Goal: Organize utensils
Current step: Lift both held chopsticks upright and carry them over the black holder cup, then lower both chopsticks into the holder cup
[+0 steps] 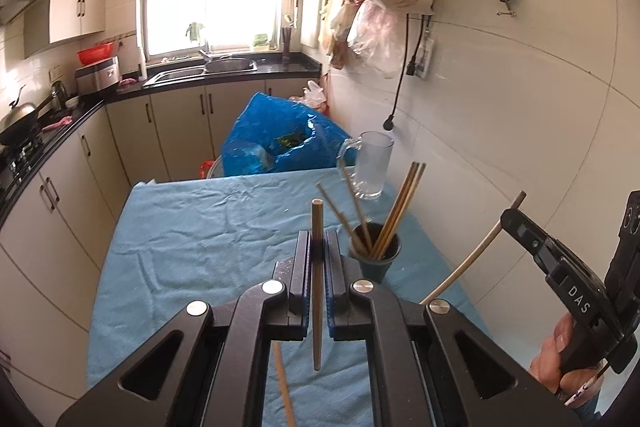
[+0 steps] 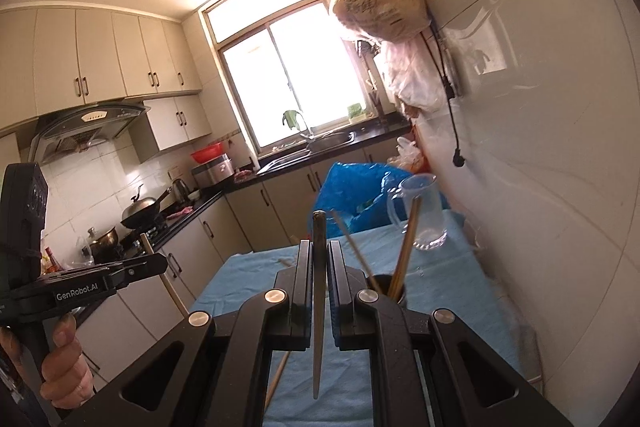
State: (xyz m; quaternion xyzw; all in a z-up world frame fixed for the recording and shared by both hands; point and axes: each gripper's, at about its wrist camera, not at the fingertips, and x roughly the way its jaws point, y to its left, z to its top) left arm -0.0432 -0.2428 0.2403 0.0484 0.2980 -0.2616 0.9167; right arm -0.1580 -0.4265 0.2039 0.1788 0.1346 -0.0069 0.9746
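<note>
Left wrist view: my left claw (image 1: 318,247) is clenched on a chopstick (image 1: 317,283) that stands near upright between the jaws. The dark cup (image 1: 376,261) with the other chopsticks (image 1: 394,215) sits just ahead and to the right on the blue-clothed surface (image 1: 192,235); the right claw (image 1: 514,217) comes in from further right, clenched on a pale chopstick (image 1: 468,263).

Right wrist view: my right claw (image 2: 319,259) grips its grey chopstick (image 2: 319,307) lengthwise along the jaws. The cup (image 2: 394,289) is just ahead-right, glass mug (image 2: 426,215) beyond. Kitchen counter (image 2: 208,201) left, tiled wall right. I judge the right claw nearer the cup.
</note>
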